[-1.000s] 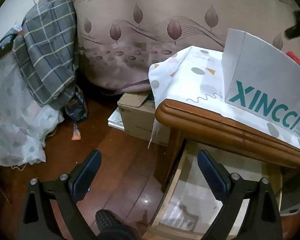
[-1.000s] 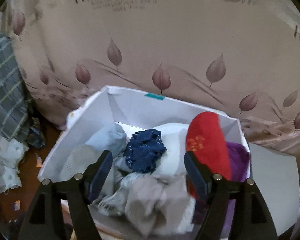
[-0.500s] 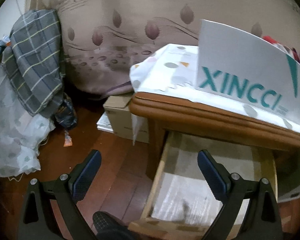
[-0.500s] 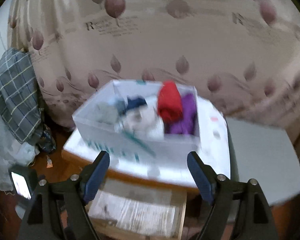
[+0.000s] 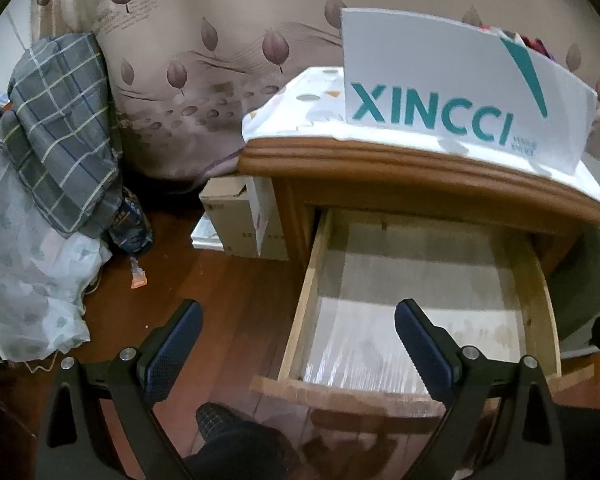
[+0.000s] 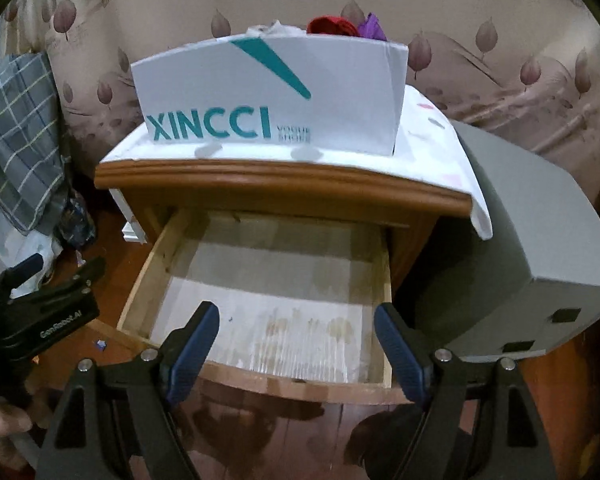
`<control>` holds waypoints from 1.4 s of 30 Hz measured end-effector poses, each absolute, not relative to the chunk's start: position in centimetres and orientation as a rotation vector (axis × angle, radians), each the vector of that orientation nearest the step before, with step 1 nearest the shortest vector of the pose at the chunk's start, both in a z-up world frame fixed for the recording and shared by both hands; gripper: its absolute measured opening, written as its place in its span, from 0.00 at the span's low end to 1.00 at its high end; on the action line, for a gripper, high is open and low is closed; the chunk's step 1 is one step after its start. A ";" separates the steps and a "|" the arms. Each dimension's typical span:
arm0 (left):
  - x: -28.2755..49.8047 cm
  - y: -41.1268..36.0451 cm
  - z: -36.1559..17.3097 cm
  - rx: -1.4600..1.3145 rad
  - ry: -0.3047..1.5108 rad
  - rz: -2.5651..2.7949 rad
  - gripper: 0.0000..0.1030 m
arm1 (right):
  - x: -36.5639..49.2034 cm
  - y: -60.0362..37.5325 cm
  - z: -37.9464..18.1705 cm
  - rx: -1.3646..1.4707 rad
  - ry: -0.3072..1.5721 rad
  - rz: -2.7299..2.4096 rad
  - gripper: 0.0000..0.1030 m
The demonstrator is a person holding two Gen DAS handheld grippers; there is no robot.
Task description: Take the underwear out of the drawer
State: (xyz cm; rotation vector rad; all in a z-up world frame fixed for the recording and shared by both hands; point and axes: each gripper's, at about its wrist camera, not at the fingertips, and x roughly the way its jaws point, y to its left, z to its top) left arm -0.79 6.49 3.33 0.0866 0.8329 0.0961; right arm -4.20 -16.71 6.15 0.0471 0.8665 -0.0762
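Right wrist view: right gripper (image 6: 296, 344) gapes, ribbed blue pads over rectangular pale-wood drawer (image 6: 386, 300), lined glossy white.

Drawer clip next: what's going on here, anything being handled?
Nothing is held. A person has both grippers, the left gripper and the right gripper, open and pointed down at the pulled-out wooden drawer of a nightstand. The visible part of the drawer shows only its pale liner. A white XINCCI box on top holds clothes, with a red garment poking out.
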 end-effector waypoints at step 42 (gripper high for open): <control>-1.1 2.8 2.4 0.129 0.857 -0.007 0.93 | -5.4 -15.5 3.6 0.009 0.903 -0.098 0.80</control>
